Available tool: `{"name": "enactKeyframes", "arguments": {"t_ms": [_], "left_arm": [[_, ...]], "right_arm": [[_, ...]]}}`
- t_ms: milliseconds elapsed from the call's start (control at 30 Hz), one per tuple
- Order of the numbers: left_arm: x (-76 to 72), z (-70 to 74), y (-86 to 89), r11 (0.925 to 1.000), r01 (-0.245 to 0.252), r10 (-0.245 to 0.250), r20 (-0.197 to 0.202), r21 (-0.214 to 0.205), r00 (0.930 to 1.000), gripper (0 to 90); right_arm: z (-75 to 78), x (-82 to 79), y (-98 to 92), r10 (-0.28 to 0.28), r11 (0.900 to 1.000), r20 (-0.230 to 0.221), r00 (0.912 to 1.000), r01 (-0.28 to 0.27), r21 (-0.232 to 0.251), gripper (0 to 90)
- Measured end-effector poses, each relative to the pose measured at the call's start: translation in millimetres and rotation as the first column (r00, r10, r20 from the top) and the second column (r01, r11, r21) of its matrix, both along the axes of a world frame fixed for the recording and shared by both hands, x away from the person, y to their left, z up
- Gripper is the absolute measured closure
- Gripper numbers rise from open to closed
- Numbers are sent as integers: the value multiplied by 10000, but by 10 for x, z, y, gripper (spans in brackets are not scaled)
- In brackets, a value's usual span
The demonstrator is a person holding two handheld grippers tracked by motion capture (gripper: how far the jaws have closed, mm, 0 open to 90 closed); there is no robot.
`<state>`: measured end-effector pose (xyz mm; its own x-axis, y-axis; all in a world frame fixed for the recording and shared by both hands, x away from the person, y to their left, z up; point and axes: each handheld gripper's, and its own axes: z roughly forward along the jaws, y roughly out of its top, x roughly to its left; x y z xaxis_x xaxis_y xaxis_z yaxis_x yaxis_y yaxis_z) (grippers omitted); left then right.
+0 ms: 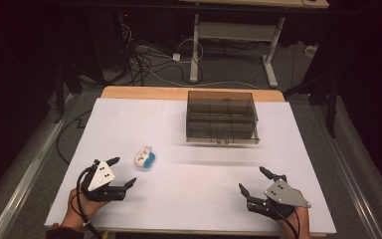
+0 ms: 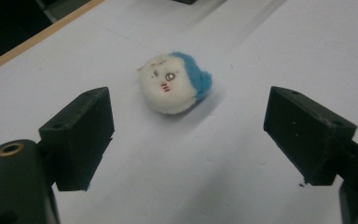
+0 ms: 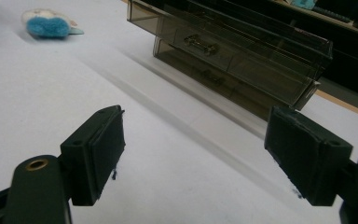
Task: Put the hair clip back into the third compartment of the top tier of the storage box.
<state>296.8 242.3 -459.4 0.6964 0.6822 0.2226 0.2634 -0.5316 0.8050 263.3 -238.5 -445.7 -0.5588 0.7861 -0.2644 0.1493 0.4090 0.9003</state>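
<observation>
A white-covered table (image 1: pixel 189 199) with a light wooden edge along its far side fills the middle of the high view, with dark floor, tangled cables and the metal legs of another desk beyond it. Toward the far right of the table stands a smoky, see-through plastic drawer box (image 1: pixel 222 118) with small metal handles on its front. Left of centre, well apart from the box, lies a small round plush toy, white with a blue patch and a tiny stitched face (image 1: pixel 144 157). At the near left edge a person's hand holds the left black two-jaw gripper (image 1: pixel 121 172), which has a grey three-cornered plate on top; its jaws are spread wide and hold nothing, and they point toward the toy, which lies just beyond them. In the left gripper view the toy (image 2: pixel 173 82) sits on bare white surface between and ahead of the two jaws, touching neither, with nothing in between. At the near right edge the other hand holds the right black gripper (image 1: pixel 252 180), jaws also spread wide and empty. In the right gripper view the drawer box (image 3: pixel 242 51) lies ahead across open table, and the toy (image 3: pixel 49 23) shows far off at the upper left.
</observation>
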Motion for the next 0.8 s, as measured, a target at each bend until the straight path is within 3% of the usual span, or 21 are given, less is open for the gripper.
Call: {"name": "enactKeyframes", "arguments": {"t_ms": [600, 633, 800], "left_arm": [[66, -1, -99, 9991, 402, -399, -186, 155, 9990, 152], [96, -3, -129, 9992, 400, -399, -448, 6, 9982, 152], [159, 3, -225, 9990, 396, -383, -578, 212, 9976, 152]], "right_arm": [[-43, 33, 16, -120, 9992, -43, 9999, 118, -371, 196], [-41, 33, 10, -170, 9994, -66, 9998, 168, -313, 196], [-46, 26, 7, -211, 9994, -109, 9997, 207, -288, 196]]}}
